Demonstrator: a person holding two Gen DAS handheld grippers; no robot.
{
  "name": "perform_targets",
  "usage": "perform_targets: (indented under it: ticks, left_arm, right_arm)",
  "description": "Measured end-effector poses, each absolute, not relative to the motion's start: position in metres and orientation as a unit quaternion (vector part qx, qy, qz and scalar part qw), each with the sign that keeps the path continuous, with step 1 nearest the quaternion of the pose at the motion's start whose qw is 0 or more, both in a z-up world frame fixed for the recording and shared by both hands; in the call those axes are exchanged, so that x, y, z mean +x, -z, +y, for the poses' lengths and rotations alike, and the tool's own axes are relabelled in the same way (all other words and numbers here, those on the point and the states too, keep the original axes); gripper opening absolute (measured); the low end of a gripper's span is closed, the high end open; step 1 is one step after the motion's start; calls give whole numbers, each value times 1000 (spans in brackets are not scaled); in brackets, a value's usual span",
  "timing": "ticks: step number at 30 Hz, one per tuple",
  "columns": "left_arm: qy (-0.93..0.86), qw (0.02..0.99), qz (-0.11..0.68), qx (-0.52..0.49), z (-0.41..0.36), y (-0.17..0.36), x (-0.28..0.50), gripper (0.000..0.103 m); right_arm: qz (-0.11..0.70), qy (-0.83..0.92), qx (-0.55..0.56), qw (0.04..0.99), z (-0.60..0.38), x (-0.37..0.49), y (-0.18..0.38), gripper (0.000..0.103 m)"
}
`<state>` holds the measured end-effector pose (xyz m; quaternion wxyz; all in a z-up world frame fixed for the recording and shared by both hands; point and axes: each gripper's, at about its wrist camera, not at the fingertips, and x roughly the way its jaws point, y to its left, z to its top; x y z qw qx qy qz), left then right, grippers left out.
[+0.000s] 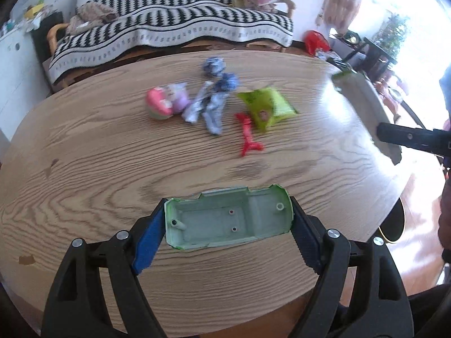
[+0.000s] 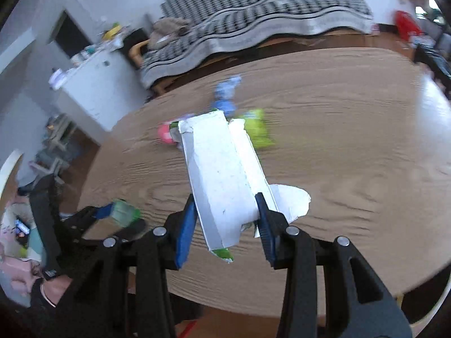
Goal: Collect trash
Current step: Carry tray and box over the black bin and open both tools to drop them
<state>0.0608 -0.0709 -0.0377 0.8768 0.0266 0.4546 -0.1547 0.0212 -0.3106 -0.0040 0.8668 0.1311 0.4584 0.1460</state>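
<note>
A: State the step in hand.

B: Collection is under way, both grippers loaded. The left gripper [image 1: 228,225] stands wide, its pads pressed on the two ends of a green plastic shell [image 1: 228,221], hollow side up, above the near part of the wooden table [image 1: 84,183]. The right gripper [image 2: 225,222] stands about half closed on a torn white carton [image 2: 222,174], which runs forward from the jaws over the table.

A: What remains on the table?

B: A group of loose pieces near the middle: a pink and lilac item [image 1: 166,102], silver-blue wrappers [image 1: 210,104], a green packet [image 1: 266,107] and a red twisted piece [image 1: 248,136]. They lie close together, some touching.

A: What does the next move call for?

B: Judged from the loaded jaws, a drop-off: carry both items to a receptacle and release before any further pick.

A: Where is the receptacle?

B: Not identified in either view. A dark round edge shows below the right table rim in the left wrist view; its nature cannot be told.

A: Other limits?

B: Both views are blurred. The carton hides part of the pile in the right wrist view. Wrapper print is unreadable. The carton's underside is not shown.
</note>
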Motion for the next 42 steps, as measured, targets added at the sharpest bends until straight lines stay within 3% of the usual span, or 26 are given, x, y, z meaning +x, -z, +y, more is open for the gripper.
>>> perform_targets:
  ticks: [9,19,33,42]
  left_arm:
    - [218,872,434,57,-155,40,44,79]
    - [299,852,421,87,-262,50,13,79]
    - [410,780,460,107,-487,82,-38,79]
    - [430,766,460,132,-561,102,-53,80]
  right_arm:
    - [453,19,133,881,-467,-54,12,41]
    - [448,189,218,846,-624,-143,32,41]
    - [477,221,289,800,-690,-182,83,42]
    - [476,233,315,787,-719,-199,97,42]
